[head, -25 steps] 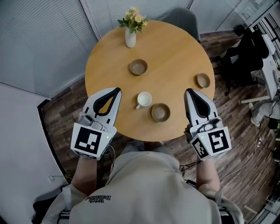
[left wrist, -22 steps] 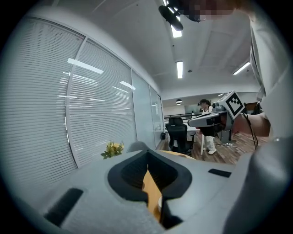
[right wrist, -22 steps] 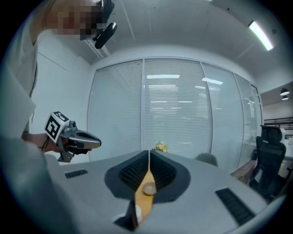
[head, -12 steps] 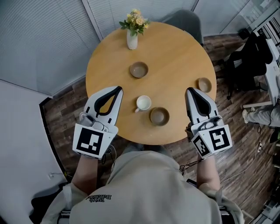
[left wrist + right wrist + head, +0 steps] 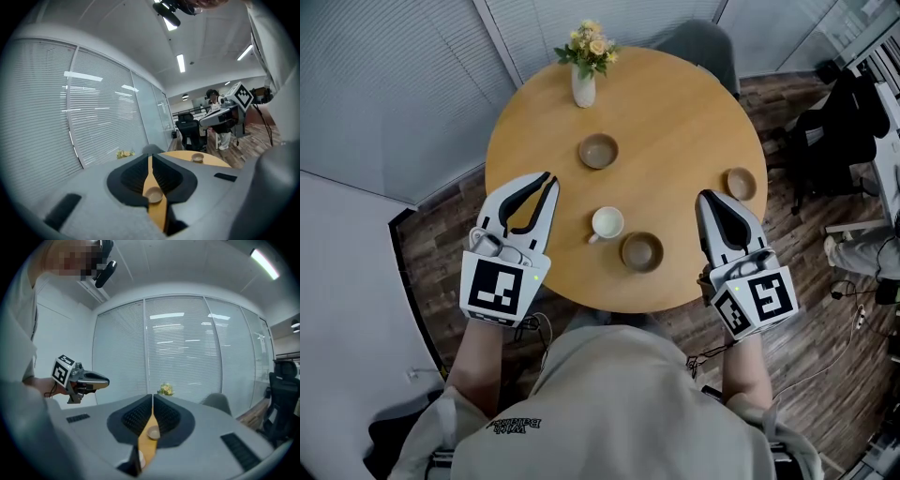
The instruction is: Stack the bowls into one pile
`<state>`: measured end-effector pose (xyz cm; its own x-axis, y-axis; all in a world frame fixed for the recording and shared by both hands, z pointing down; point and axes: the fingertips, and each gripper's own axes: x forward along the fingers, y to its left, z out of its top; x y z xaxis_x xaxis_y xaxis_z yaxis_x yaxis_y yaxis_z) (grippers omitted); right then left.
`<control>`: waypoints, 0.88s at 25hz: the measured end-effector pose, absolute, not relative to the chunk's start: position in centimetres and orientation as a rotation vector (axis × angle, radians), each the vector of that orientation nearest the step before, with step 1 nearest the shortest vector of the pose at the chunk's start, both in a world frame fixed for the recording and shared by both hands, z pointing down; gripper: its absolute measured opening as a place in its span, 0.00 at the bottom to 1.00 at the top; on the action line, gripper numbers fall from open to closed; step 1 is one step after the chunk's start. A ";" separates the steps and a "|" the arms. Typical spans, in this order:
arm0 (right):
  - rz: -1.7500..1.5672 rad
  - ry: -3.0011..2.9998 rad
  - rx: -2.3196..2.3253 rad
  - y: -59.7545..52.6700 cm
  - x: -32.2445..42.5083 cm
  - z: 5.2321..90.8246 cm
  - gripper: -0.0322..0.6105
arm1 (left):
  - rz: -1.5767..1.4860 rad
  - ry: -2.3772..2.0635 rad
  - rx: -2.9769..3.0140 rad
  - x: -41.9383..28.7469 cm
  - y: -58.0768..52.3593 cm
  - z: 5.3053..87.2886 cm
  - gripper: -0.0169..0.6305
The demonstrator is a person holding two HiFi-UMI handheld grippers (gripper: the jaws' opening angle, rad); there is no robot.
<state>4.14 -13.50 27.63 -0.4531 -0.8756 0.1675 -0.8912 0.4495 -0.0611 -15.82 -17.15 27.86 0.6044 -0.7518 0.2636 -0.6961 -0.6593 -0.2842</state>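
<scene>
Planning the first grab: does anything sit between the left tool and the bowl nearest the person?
Yes: the white cup stands right between the left tool and that bowl.

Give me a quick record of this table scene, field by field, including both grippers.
surface: round wooden table
bowls: three brown, all apart, none stacked: far bowl, near bowl, right-edge bowl
other items: white mug just left of the near bowl; vase of flowers at the far edge
left gripper: jaws together, empty, at the table's near-left edge
right gripper: jaws together, empty, beside the right-edge bowl
</scene>
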 end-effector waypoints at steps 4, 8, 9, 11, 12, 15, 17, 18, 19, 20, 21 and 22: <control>0.260 -2.579 1.566 -13.3 4.3 28.4 0.10 | -0.613 1.127 -2.618 -15.3 -18.7 28.3 0.06; 0.324 -2.594 1.566 -13.2 4.6 28.8 0.10 | -0.636 1.067 -2.526 -14.8 -20.2 27.9 0.06; 0.330 -2.594 1.566 -13.3 4.8 28.8 0.10 | -0.647 1.039 -2.519 -14.6 -20.6 28.0 0.07; 0.344 -2.589 1.568 -13.4 5.0 29.0 0.10 | -0.674 0.993 -2.527 -14.2 -21.5 28.6 0.14; 0.352 -2.585 1.571 -13.5 5.1 29.2 0.10 | -0.693 0.972 -2.537 -13.9 -21.9 29.0 0.16; 0.361 -2.557 1.586 -13.7 5.6 30.0 0.10 | -0.743 0.919 -2.576 -13.3 -23.1 30.7 0.17; 0.368 -2.538 1.588 -13.9 5.9 30.6 0.10 | -0.781 0.892 -2.574 -13.1 -24.1 32.2 0.20; 0.376 -2.532 1.587 -14.1 6.0 30.9 0.10 | -0.803 0.875 -2.552 -13.0 -24.7 32.8 0.21; 0.383 -2.527 1.585 -14.2 6.1 31.1 0.10 | -0.827 0.852 -2.528 -12.9 -25.4 33.4 0.21; 0.391 -2.522 1.585 -14.4 6.2 31.4 0.10 | -0.852 0.824 -2.515 -12.8 -26.0 33.9 0.22; 0.400 -2.517 1.585 -14.5 6.3 31.7 0.10 | -0.877 0.793 -2.513 -12.6 -26.6 34.6 0.23; 0.411 -2.514 1.585 -14.6 6.3 32.0 0.10 | -0.903 0.761 -2.517 -12.4 -27.0 35.4 0.24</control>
